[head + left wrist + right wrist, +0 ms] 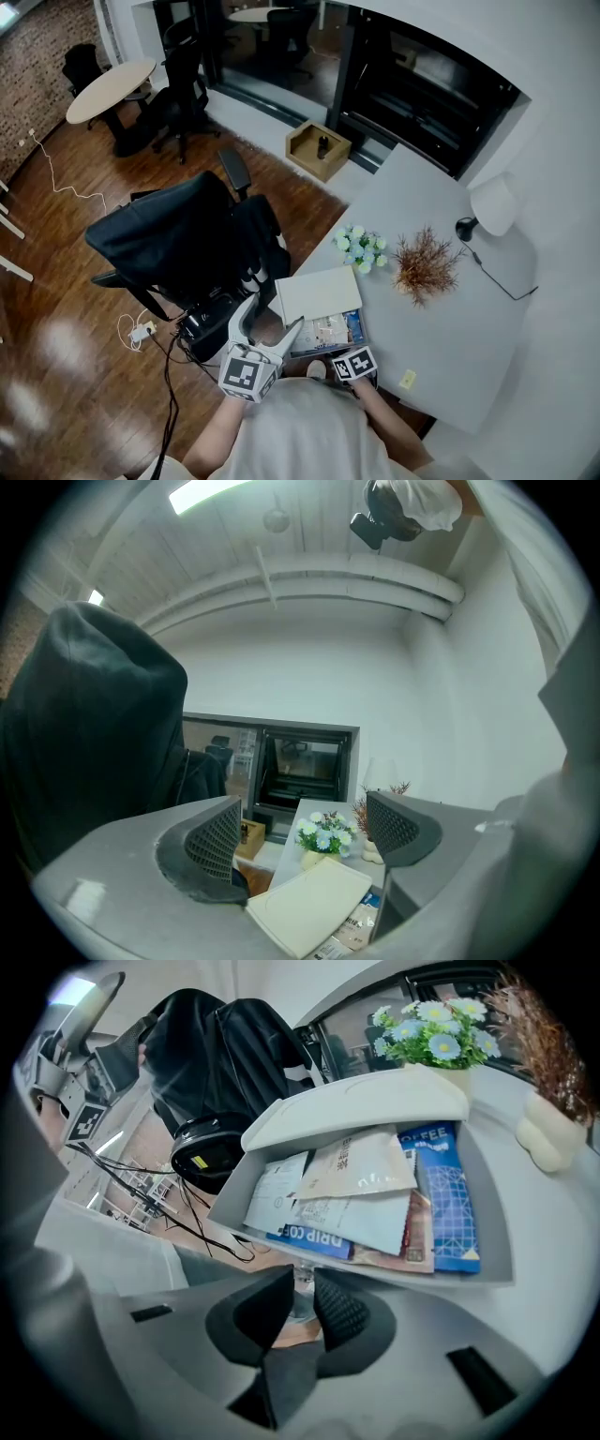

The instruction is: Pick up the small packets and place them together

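Several flat packets (361,1194) lie stacked in a shallow grey tray (492,1274) at the table's near edge, with a blue one (450,1204) on the right. A white lid (356,1110) rests over the tray's far side. My right gripper (302,1299) sits just in front of the tray, shut on a thin clear packet (301,1283) that I cannot make out well. In the head view its marker cube (354,364) is beside the tray (354,343). My left gripper (269,324) hangs open and empty in the air left of the tray, and its own view shows the lid (309,907) below its jaws.
A pot of pale flowers (361,248) and a dry brown plant (424,264) stand behind the tray, and a white lamp (495,204) is at the far right. A small yellow tag (407,379) lies near the table edge. A black chair with a jacket (178,239) and cables are on the left.
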Demonstrator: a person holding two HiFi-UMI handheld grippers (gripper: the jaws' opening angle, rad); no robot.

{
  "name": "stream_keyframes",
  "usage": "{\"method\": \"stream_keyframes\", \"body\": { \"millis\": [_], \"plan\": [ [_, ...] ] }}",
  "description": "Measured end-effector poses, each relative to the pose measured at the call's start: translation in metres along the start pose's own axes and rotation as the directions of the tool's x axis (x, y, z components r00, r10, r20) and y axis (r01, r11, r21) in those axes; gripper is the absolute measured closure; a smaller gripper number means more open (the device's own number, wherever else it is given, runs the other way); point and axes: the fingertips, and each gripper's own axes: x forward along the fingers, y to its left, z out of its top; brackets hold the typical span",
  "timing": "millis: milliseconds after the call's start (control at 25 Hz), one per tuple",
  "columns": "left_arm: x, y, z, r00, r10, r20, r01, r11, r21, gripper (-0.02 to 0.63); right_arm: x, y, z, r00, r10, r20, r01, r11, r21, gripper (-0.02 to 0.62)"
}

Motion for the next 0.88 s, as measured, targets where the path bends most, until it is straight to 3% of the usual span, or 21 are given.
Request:
{"method": "stream_keyframes", "body": {
  "millis": [120,240,320,400,520,640,800,880],
  "plan": [
    [0.000,0.001,0.000,1.000,0.003,0.007,-0.003,1.000,-0.002,0.204,-0.002,-0.004,0.000,0.999,-0.029,0.020,0.029,1.000,0.001,0.486],
    [0.001,0.000,0.000,1.000,-0.004,0.001,0.004,1.000,0.003,0.204,-0.017,-0.001,0.004,0.995,-0.022,0.093,0.022,1.000,0.011,0.483],
    [0.001,0.000,-0.001,1.000,-0.005,0.002,0.005,1.000,0.002,0.204,-0.039,0.001,0.013,0.983,-0.008,0.182,-0.001,0.999,0.048,0.483],
    [0.001,0.000,-0.002,1.000,-0.001,0.006,0.001,1.000,-0.002,0.204,-0.069,0.002,0.031,0.948,0.001,0.319,-0.030,0.996,0.085,0.483],
    [0.001,-0.001,-0.003,1.000,-0.004,0.007,0.005,1.000,-0.001,0.204,-0.123,0.004,0.072,0.833,-0.001,0.553,-0.054,0.995,0.082,0.485],
    [0.002,-0.002,-0.002,1.000,-0.013,0.005,0.013,1.000,0.007,0.204,-0.181,0.011,0.118,0.671,-0.019,0.741,0.026,1.000,0.003,0.485],
    [0.002,0.000,0.004,1.000,-0.006,0.012,0.006,1.000,0.014,0.204,-0.251,0.028,0.168,0.453,-0.023,0.891,0.176,0.982,-0.064,0.485],
    [0.002,0.003,0.007,1.000,0.001,0.019,-0.001,1.000,0.012,0.204,-0.280,0.035,0.183,0.364,-0.025,0.931,0.238,0.969,-0.067,0.485]
  ]
}}
